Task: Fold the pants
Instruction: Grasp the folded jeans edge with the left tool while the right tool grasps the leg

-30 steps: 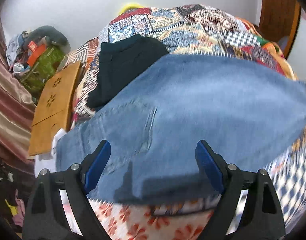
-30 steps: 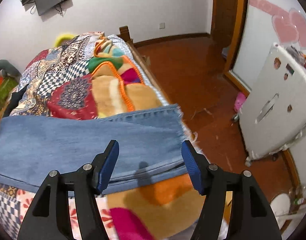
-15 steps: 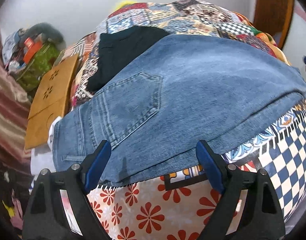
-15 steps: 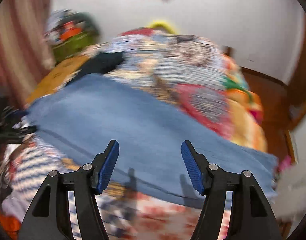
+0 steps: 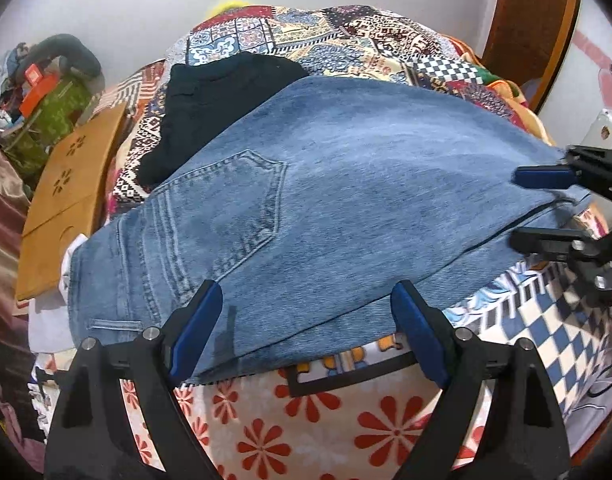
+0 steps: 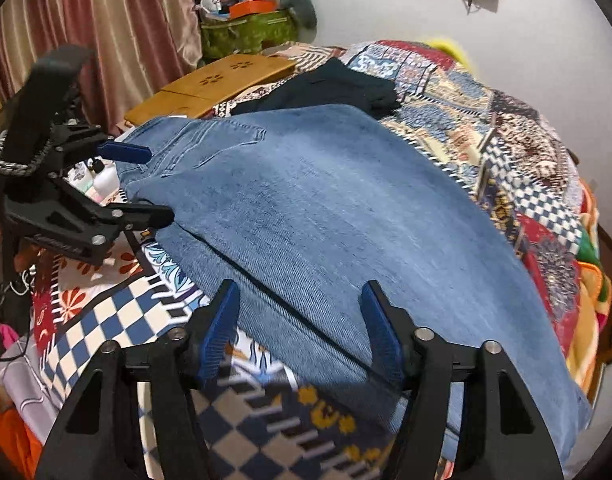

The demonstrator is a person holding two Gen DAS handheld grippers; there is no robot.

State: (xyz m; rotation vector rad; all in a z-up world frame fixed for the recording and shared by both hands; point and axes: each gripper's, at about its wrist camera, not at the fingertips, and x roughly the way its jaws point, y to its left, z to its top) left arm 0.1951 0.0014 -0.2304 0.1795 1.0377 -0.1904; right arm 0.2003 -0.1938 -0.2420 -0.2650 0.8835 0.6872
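One lengthwise fold looks done: jeans (image 5: 346,200) lie leg-on-leg along the bed's (image 5: 346,420) near edge, crosswise folds remaining; left gripper (image 5: 306,336) and right gripper (image 6: 302,328) gape wide, empty.

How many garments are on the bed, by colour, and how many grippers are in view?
Blue jeans: 1
Black garment: 1
Grippers, jaws open: 2, the left gripper and the right gripper
Total: 4
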